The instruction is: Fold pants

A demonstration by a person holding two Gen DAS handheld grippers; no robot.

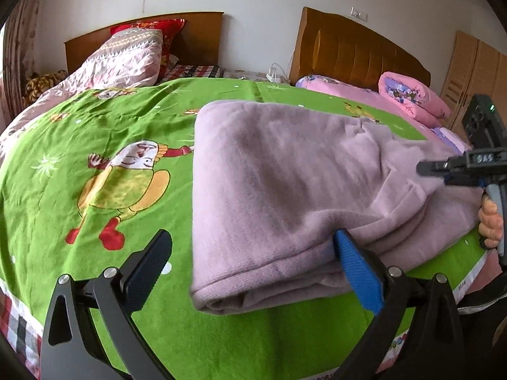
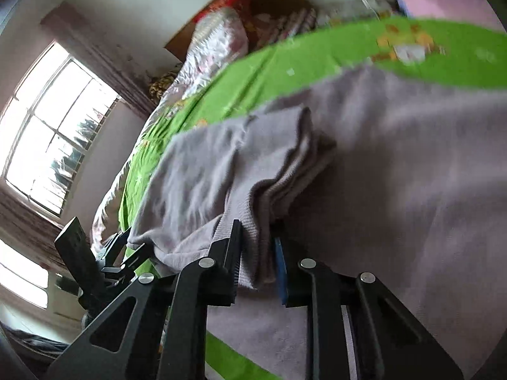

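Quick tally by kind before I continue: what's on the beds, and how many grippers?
Pants: 1
Green sheet: 1
Red pillow: 1
Pink folded quilt: 1
Grippers: 2, left gripper, right gripper
Total: 6

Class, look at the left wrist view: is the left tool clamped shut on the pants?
No: the left tool is wide open, with the pants lying loose on the green sheet.

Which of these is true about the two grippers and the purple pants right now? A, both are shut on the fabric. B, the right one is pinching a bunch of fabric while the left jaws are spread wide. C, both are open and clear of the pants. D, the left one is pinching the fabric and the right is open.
B: the right gripper has a bunch of the pants between its jaws, while the left gripper stands wide open.
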